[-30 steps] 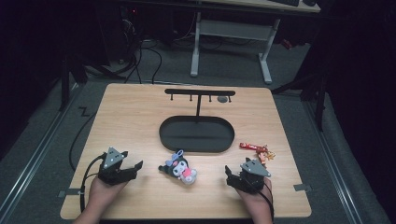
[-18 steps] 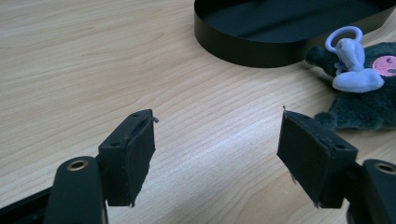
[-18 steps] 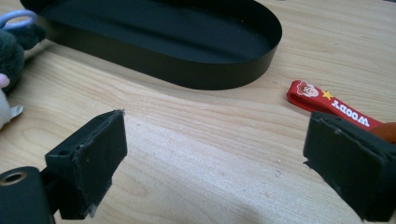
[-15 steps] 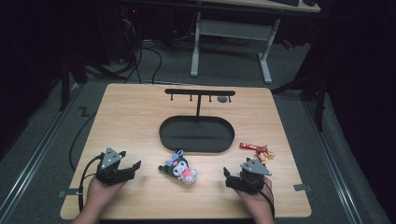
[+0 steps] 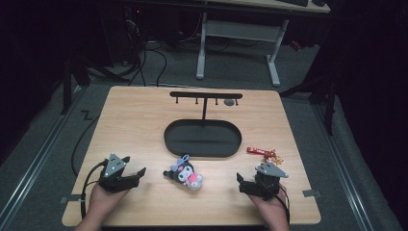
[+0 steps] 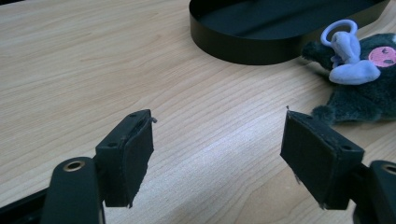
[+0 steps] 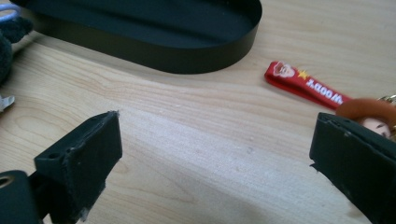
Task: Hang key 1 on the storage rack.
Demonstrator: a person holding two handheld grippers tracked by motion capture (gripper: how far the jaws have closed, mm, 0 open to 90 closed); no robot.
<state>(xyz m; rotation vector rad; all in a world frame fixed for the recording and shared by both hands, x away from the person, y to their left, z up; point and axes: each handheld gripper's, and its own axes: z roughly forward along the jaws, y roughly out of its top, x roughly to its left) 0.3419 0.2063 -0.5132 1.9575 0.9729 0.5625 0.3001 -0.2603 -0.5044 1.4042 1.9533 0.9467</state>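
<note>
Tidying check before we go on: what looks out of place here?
The plush keychain and the red-strap keychain lie loose on the table instead of hanging on the hook stand.

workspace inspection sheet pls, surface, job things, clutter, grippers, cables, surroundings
surface: wooden table, bare between the things
job's things: dark plush toy and red strap keychain lying near the black oval tray of a hook stand
clutter: nothing seen
grippers: left gripper open, nothing between; right gripper open after just widening, nothing between
cables: one trails from each gripper; more on the floor behind
surroundings: dark room, desk frame behind
</note>
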